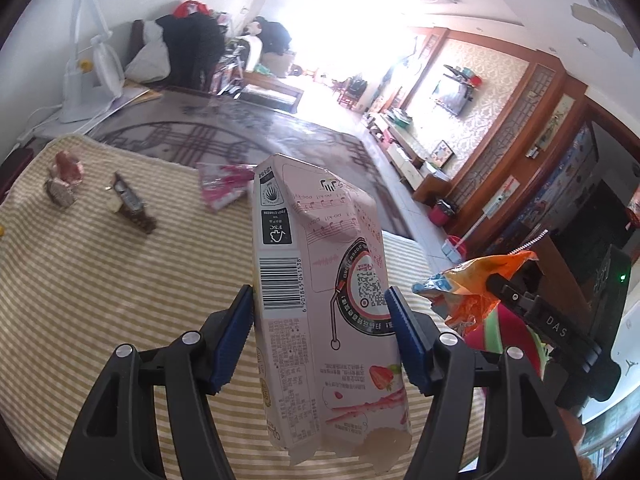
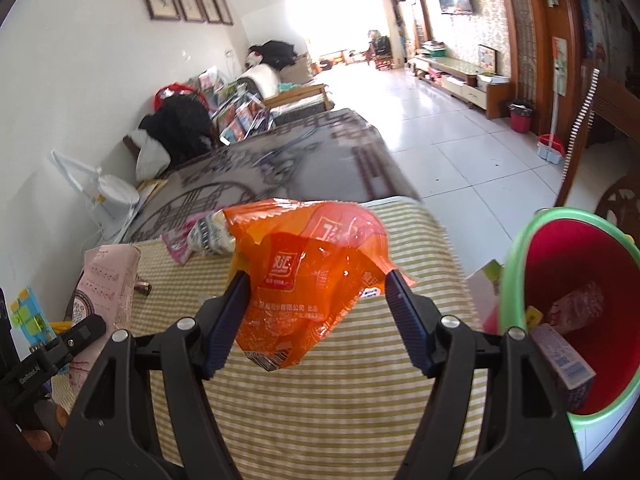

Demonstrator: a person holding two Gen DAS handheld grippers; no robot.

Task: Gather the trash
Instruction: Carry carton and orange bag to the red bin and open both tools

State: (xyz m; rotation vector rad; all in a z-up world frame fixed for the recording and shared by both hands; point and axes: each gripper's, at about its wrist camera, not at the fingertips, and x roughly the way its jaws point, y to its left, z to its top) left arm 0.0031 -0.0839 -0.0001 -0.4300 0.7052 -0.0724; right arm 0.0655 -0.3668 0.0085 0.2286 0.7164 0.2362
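Observation:
My left gripper [image 1: 320, 300] is shut on a pink snack box [image 1: 320, 280], held upright above the striped tablecloth [image 1: 100, 300]. The box also shows at the left of the right wrist view [image 2: 108, 280]. My right gripper [image 2: 316, 284] is shut on an orange plastic wrapper [image 2: 312, 264], held above the cloth; the wrapper also shows in the left wrist view [image 1: 472, 280]. A red bin with a green rim [image 2: 516, 264] stands to the right of the right gripper and holds some trash, among it a small box [image 2: 560, 364].
On the cloth lie a pink wrapper [image 1: 224, 184], a dark chocolate wrapper [image 1: 132, 204] and a small pink-and-brown piece [image 1: 64, 176]. A patterned grey table top [image 2: 280, 156] lies beyond the cloth. A white fan [image 1: 96, 64] stands at the far left. A colourful toy [image 2: 30, 316] sits at the left.

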